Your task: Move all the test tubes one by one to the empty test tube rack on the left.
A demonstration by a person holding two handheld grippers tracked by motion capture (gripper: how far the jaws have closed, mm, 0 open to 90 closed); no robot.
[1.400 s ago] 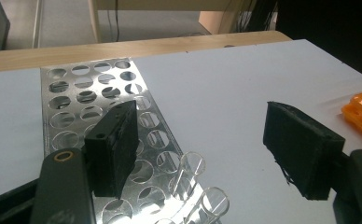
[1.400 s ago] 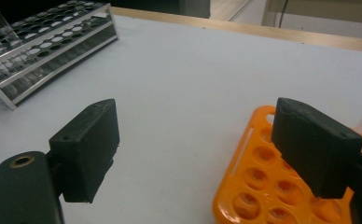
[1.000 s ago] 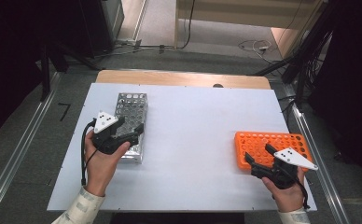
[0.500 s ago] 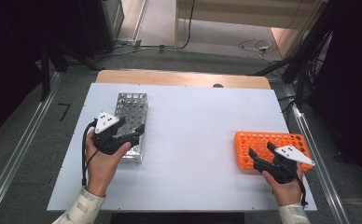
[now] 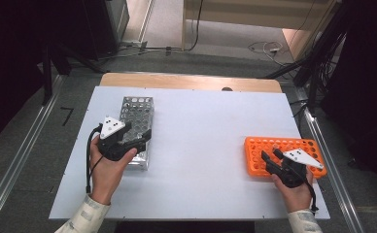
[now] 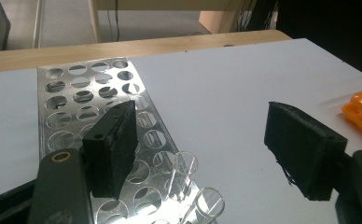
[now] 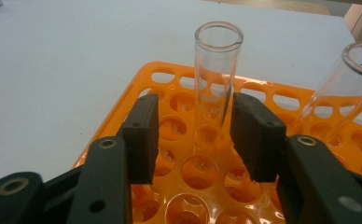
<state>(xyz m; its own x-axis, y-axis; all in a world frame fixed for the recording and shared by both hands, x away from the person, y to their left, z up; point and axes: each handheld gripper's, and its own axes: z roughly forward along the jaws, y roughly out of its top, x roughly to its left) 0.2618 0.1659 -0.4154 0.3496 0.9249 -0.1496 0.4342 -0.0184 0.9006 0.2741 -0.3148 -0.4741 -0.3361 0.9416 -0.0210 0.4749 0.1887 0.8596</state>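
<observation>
An orange tube rack [image 5: 283, 145] lies at the table's right, with my right gripper [image 5: 270, 158] at its near left corner. In the right gripper view a clear glass tube [image 7: 218, 70] stands upright in the orange rack [image 7: 170, 79] between the jaws of my right gripper [image 7: 195, 105]. The jaws have just been closing. The right pad is at the glass and the left pad stands apart from it. My left gripper [image 5: 142, 140] is open over the near end of a metal rack [image 5: 137, 114] and holds nothing.
A second glass tube [image 7: 342, 88] leans in the orange rack at the right. Two glass tubes [image 6: 181, 175] stand in the metal rack [image 6: 76, 93] near my left gripper [image 6: 202, 116]. The white table top [image 5: 201, 126] ends at a wooden strip [image 5: 186, 81] at the back.
My right hand has slid a little lower and closer to the orange rack's near corner, and its jaws have narrowed. The left hand has stayed put.
</observation>
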